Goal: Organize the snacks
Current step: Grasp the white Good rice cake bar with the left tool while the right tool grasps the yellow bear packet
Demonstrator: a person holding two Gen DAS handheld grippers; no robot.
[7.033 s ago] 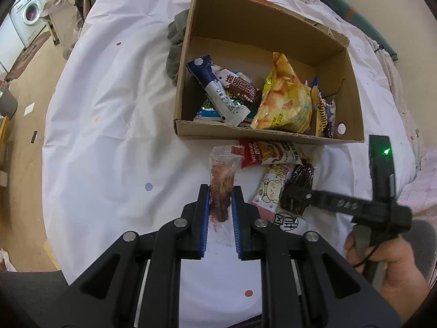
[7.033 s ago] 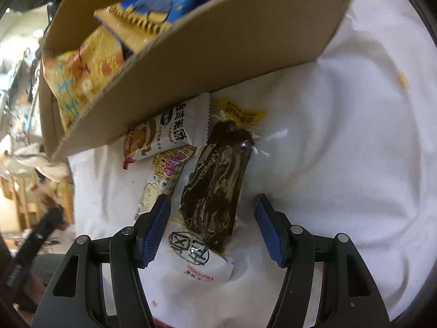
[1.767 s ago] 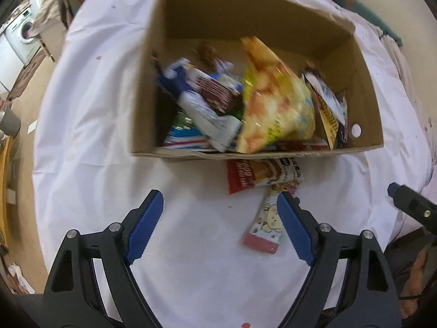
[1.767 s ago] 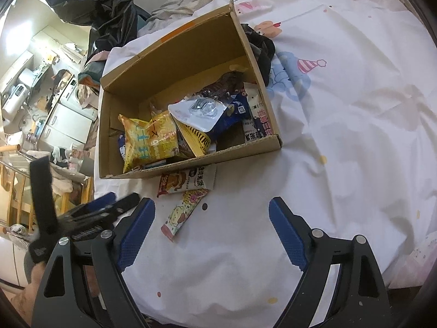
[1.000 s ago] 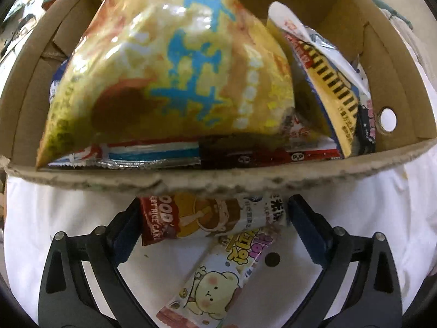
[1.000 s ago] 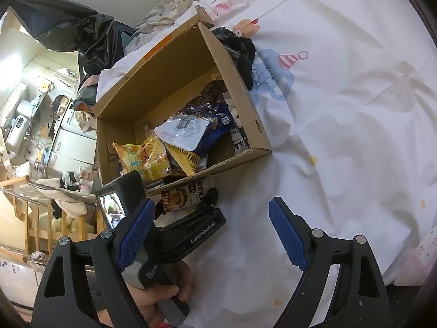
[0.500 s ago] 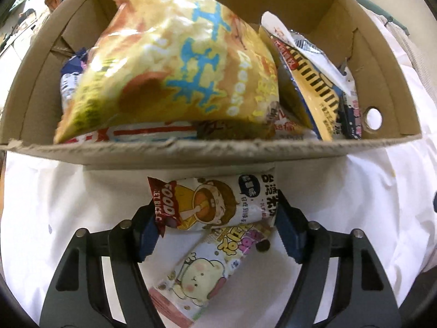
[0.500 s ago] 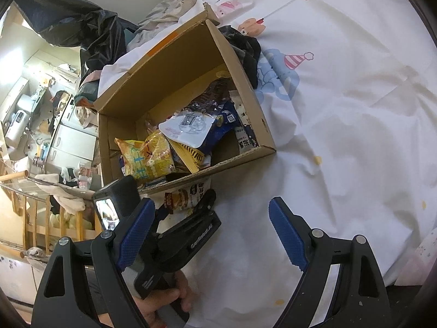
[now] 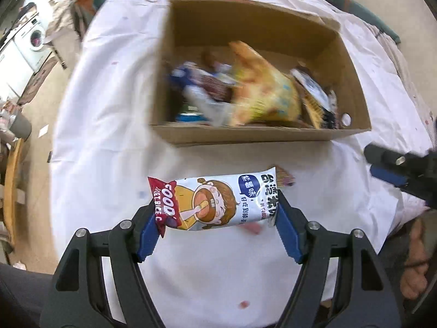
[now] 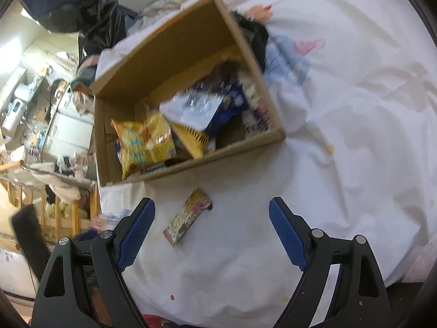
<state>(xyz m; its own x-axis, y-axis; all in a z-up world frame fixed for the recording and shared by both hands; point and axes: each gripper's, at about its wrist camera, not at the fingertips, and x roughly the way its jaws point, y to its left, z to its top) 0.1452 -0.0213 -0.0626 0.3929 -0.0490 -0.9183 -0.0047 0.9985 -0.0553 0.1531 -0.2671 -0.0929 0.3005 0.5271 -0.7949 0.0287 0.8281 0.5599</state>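
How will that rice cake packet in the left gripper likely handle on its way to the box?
The rice cake packet spans the left gripper end to end without sagging, so it is probably puffed and light. Its glossy film may slip, and squeezing harder could crush it.

white cartoon-printed rice cake pack [image 9: 218, 201], brown box [image 9: 245, 136]

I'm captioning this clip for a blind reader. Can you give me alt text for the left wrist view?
The left gripper holds a rice cake packet crosswise between its blue pads, above a white sheet. Beyond it sits an open cardboard box crowded with snack bags, blurred by motion.
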